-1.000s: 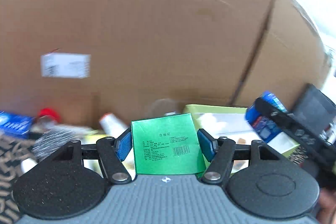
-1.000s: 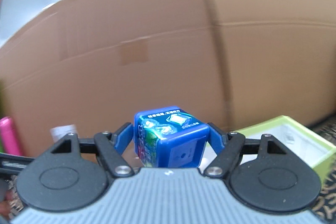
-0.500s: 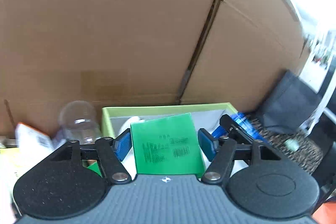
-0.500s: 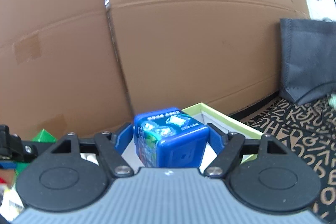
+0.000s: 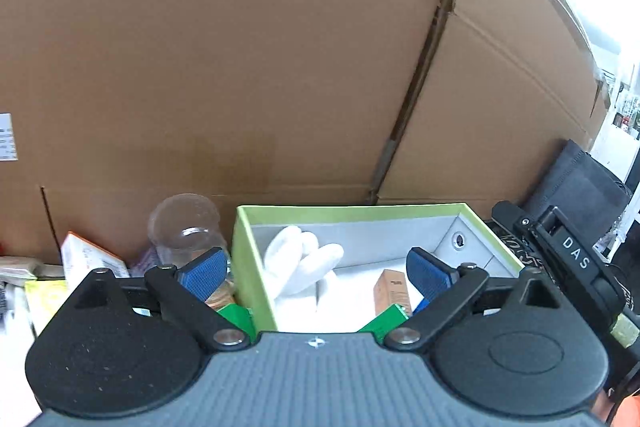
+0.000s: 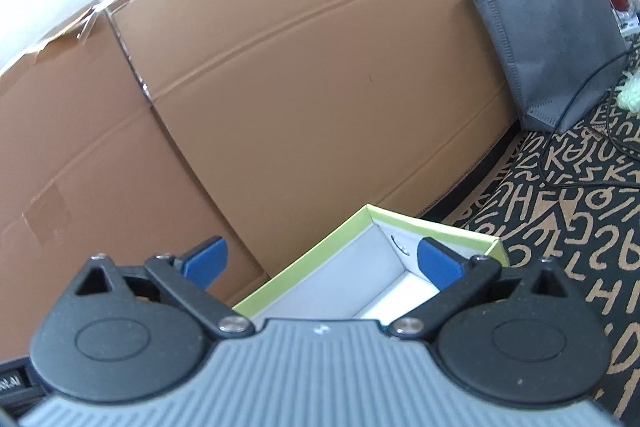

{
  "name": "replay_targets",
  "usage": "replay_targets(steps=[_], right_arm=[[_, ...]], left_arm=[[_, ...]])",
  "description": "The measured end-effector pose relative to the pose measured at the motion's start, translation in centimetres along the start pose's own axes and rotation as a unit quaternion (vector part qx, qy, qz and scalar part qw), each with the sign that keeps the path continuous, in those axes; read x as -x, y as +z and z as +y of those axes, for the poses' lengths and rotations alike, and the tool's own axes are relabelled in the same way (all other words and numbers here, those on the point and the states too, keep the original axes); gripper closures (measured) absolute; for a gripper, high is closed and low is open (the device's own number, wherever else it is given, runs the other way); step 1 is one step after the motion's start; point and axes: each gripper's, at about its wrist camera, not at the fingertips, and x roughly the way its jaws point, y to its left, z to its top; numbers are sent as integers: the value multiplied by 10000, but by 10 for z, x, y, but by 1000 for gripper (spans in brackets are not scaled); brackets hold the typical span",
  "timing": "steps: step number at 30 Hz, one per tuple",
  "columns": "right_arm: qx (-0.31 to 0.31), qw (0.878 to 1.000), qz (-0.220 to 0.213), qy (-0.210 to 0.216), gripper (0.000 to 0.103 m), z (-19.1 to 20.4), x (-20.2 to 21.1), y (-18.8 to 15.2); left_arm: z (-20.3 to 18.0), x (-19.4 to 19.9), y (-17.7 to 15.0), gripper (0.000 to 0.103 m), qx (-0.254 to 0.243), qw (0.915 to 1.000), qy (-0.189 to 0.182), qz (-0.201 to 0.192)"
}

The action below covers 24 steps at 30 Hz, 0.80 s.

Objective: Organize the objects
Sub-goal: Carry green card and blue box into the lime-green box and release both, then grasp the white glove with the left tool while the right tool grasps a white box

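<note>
Green carton (image 5: 236,315) shows only as two corners poking out at the near edge of the lime-green box (image 5: 352,213), just under the left gripper (image 5: 316,275). Those jaws are opening, spread wide, their blue pads (image 5: 204,273) clear of the carton and pressing on nothing. Inside the lime-green box lie a white glove (image 5: 300,263) and a small orange-brown packet (image 5: 394,291) whose print is too small to read. Left of the box stands a clear plastic cup (image 5: 186,231). Behind the box rises a big cardboard box (image 5: 240,67) with a white label at its far left, its text blurred. Right of the box, a black bar reads "DAS" (image 5: 576,253).

Over the box's right corner, the right gripper (image 6: 320,263) is also opening, with nothing between its pads. Right of the box lies a letter-patterned mat (image 6: 580,207), with a grey bag (image 6: 552,35) against the cardboard.
</note>
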Motion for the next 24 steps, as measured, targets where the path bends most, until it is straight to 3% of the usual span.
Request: replay_targets(steps=[11, 24], right_arm=[[675, 9974, -22, 267, 0, 45, 17, -12], [1621, 9824, 288, 885, 0, 103, 28, -43]], left_arm=[[41, 49, -1, 4, 182, 9990, 276, -306], [100, 95, -25, 4, 602, 9944, 751, -435]])
